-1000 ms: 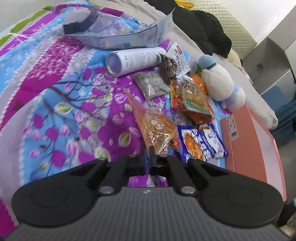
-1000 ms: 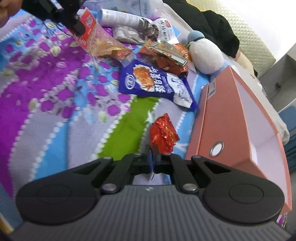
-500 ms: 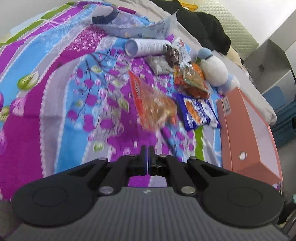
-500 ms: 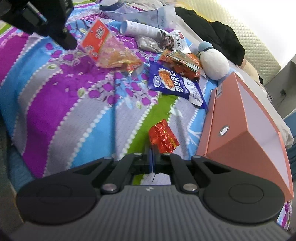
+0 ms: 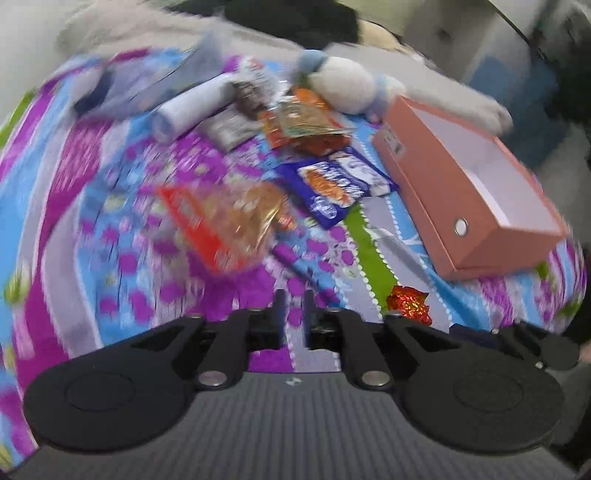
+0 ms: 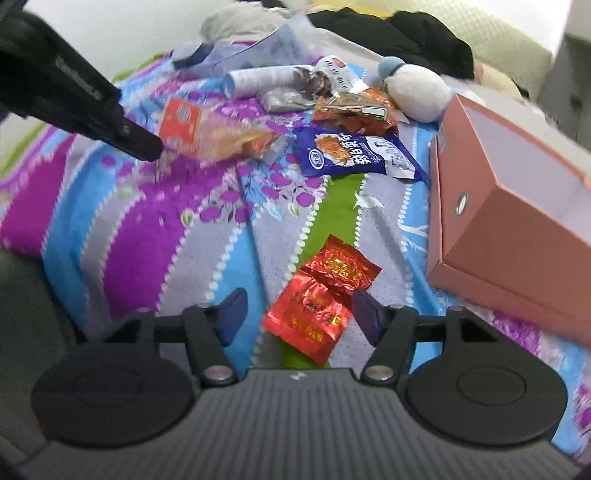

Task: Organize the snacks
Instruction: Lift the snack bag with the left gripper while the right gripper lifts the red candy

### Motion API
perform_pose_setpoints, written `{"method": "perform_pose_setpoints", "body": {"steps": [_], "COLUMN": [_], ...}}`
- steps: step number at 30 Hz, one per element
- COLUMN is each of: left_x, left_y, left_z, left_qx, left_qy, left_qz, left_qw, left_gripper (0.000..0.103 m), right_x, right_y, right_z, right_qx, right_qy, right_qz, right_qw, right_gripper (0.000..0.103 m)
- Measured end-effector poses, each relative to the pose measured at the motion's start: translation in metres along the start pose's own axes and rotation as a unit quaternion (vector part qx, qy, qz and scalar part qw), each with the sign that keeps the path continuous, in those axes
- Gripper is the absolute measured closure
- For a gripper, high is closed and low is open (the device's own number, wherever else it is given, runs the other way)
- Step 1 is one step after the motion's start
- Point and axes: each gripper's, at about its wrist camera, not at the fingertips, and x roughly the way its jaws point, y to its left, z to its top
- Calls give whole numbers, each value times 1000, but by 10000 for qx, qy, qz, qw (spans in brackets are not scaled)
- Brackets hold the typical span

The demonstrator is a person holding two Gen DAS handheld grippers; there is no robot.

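Note:
My right gripper (image 6: pixel 297 308) is open, its jaws either side of a red foil snack packet (image 6: pixel 323 299) lying on the flowered bedspread (image 6: pixel 147 240). My left gripper (image 5: pixel 293 308) is slightly open and empty, above the bedspread; it shows as a black arm in the right wrist view (image 6: pixel 74 96). An orange clear snack bag (image 5: pixel 225 218) lies loose ahead of it, also seen in the right view (image 6: pixel 214 133). A blue snack bag (image 6: pixel 354 155) lies beyond. An open pink box (image 6: pixel 517 206) stands at the right, empty inside (image 5: pixel 498 173).
Further back lie a white tube (image 6: pixel 266 79), grey and orange packets (image 6: pixel 354 107), a clear plastic bag (image 6: pixel 258 40) and a white plush toy (image 6: pixel 417 88). Dark clothes (image 6: pixel 406 33) are heaped behind. The bed's near edge drops off at the left (image 6: pixel 22 280).
My left gripper has let go of the orange bag, which now lies on the bedspread, and has pulled back. My right gripper has opened, and the red foil packet lies between its jaws.

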Motion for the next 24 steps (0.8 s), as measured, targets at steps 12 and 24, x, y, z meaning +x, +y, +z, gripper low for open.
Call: {"method": "perform_pose_setpoints", "body": {"steps": [12,24], "left_x": [53,125], "left_y": [-29,0], "left_z": [49,84], "left_qx": [2026,3222], "left_qy": [397,825], "left_qz": [244,451], "left_qw": [9782,9420], "left_gripper": [13,10], "right_x": [20,52], "right_y": [-41,-62], "right_z": [9,18], "right_qx": [1637,2319], "right_qy": [152,451], "right_qz": [-6,237], "right_qw": [9864,9714], "right_gripper": [26,20]}}
